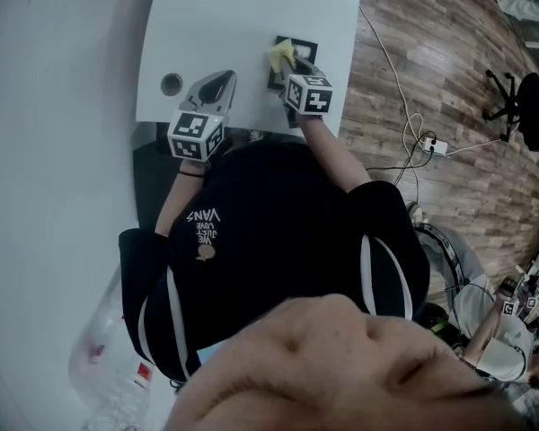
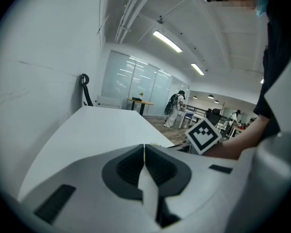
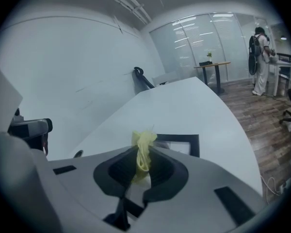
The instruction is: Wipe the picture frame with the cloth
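head view: bunched yellow cloth (image 1: 281, 57) over black picture frame (image 1: 306, 45)

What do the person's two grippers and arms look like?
Both the left gripper and the right gripper have light grey shells that narrow to tongs lined with dark ribbed pads. Each carries a white cube with black square markers. The person wears a black shirt with short sleeves, each with a white stripe, and a dark band on the left wrist.

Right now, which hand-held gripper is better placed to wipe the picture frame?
The right hand-held gripper pinches the yellow cloth by the picture frame. The left hand-held gripper is shut, empty, farther away.
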### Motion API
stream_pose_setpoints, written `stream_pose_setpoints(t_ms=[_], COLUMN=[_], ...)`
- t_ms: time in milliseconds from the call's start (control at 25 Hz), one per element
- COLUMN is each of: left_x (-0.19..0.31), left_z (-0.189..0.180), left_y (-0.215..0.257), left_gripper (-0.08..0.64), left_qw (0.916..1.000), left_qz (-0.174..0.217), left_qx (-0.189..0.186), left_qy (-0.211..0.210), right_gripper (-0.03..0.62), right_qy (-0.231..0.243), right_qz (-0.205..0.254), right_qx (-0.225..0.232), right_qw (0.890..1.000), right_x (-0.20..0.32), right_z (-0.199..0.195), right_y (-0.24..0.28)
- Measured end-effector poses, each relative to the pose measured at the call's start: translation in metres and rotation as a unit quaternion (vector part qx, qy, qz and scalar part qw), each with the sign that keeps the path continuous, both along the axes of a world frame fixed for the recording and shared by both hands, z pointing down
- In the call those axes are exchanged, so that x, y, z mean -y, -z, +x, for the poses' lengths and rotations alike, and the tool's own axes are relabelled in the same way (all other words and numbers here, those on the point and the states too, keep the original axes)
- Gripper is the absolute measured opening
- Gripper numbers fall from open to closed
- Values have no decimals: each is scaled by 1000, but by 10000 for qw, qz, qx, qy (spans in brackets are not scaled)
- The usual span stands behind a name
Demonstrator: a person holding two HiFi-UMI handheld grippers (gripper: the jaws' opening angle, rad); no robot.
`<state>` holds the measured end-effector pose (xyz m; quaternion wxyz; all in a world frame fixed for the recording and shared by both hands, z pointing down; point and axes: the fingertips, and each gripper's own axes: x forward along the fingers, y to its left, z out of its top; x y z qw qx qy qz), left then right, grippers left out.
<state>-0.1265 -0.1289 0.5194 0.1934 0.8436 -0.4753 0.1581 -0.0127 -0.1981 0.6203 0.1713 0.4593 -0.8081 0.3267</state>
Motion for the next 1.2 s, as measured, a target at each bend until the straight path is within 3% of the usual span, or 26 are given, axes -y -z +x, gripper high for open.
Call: stream_pose_setpoints(t_ms=[800, 1200], left_x=[9, 5], left_z=[48, 51], left_y=[-6, -10], left_gripper=[17, 17], left_qw=[9972, 9965], left_qz=[11, 12], left_qx=[-95, -134], left_qy=[-739, -830], right_gripper=[48, 48], right_qy=[-1005, -1181], right_qz=[-29, 53], right_qx=[-292, -331], right_qw=[9945, 9924], right_x=[-9, -13], right_z=[91, 108], right_y=[-11, -7])
